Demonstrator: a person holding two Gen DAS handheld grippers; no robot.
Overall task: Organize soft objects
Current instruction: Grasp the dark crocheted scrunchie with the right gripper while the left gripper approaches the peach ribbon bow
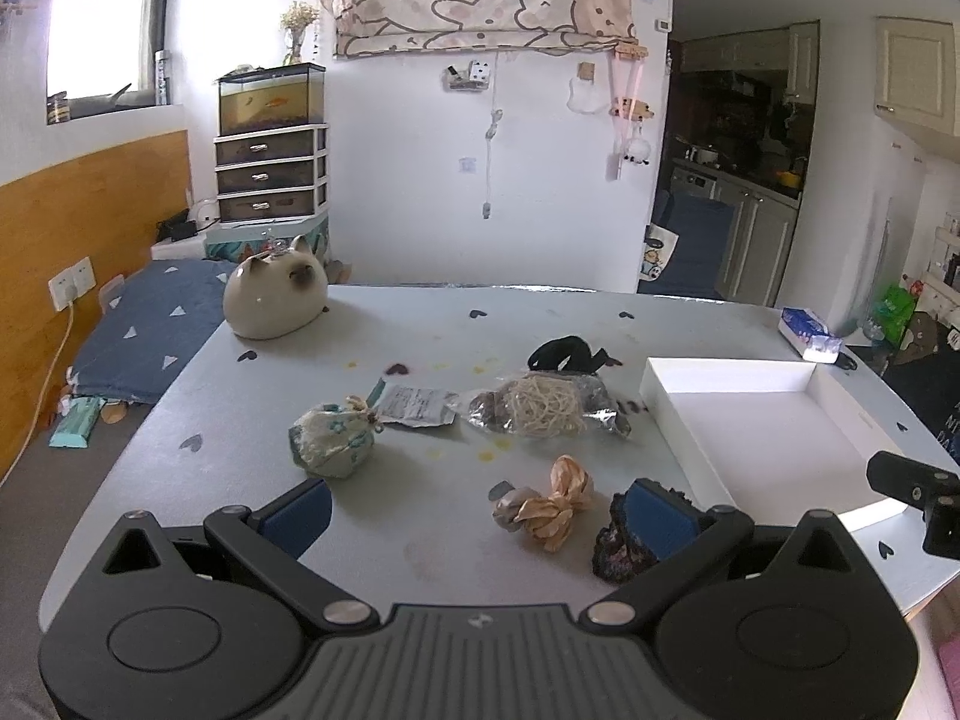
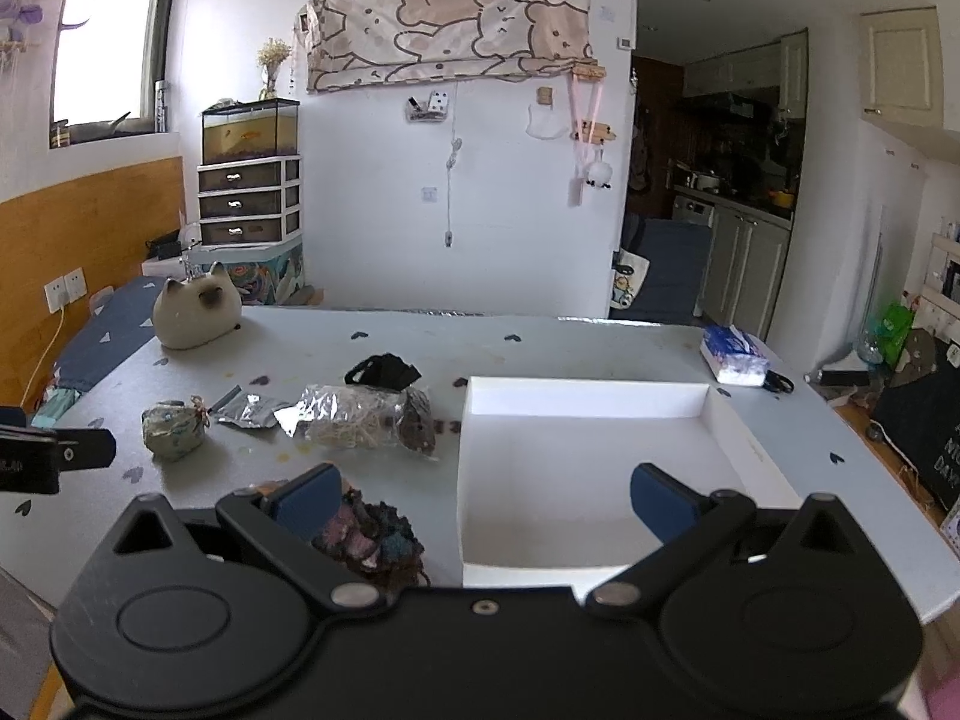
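Soft things lie on the grey table (image 1: 420,336): a floral drawstring pouch (image 1: 333,440), a peach ribbon bundle (image 1: 549,504), a dark knitted piece (image 1: 618,540), a clear bag of pale strands (image 1: 543,405), a foil sachet (image 1: 417,405) and a black fabric piece (image 1: 567,354). A white open box (image 1: 780,420) stands at the right. My left gripper (image 1: 480,516) is open and empty, low over the table, its right finger against the knitted piece. My right gripper (image 2: 486,495) is open and empty over the box's (image 2: 576,450) near left corner, the knitted piece (image 2: 372,534) by its left finger.
A cat-shaped ceramic figure (image 1: 276,294) sits at the table's far left corner. A tissue pack (image 2: 735,354) lies at the far right, beyond the box. A blue cushion (image 1: 150,330) lies off the left edge. The pouch (image 2: 174,426) and bag (image 2: 366,414) show in the right view.
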